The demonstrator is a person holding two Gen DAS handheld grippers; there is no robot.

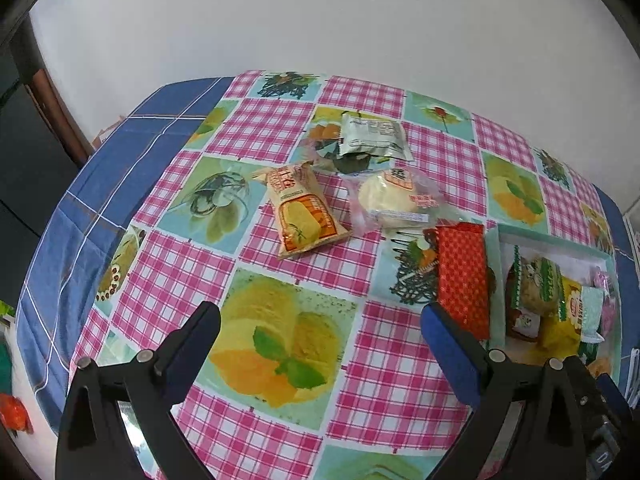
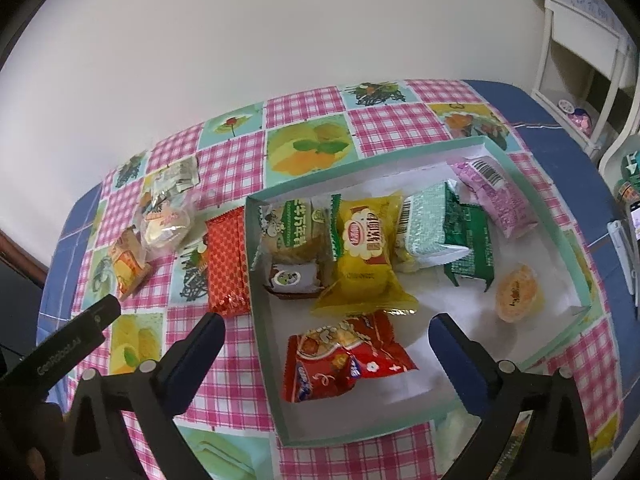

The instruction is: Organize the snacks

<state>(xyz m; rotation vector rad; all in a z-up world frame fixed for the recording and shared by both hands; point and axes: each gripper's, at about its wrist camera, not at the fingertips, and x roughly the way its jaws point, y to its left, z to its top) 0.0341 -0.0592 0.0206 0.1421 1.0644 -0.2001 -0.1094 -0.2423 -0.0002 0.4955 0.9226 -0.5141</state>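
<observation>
Right hand-held gripper (image 2: 326, 338) jaws spread wide, empty, above a red snack packet (image 2: 344, 360) in the mint box (image 2: 262, 280), eight snacks inside, left hand-held gripper (image 1: 320, 330) likewise agape over the checked surface (image 1: 360, 380), four packets outside at twelve o'clock, "GenRobot.AI" on its body.

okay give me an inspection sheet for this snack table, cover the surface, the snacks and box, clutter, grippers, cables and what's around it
Surface: checked fruit-print tablecloth over a blue cloth.
Job's things: shallow box holds about eight wrapped snacks, among them a yellow packet and a red packet. Outside it: red dotted packet against the box's left wall, orange packet, clear-wrapped bun, silver packet.
Clutter: nothing seen.
Grippers: left gripper open over bare cloth, empty; right gripper open over the red packet, fingers clear of it.
Cables: nothing seen.
Surroundings: plain wall behind; white shelf unit to the right.
</observation>
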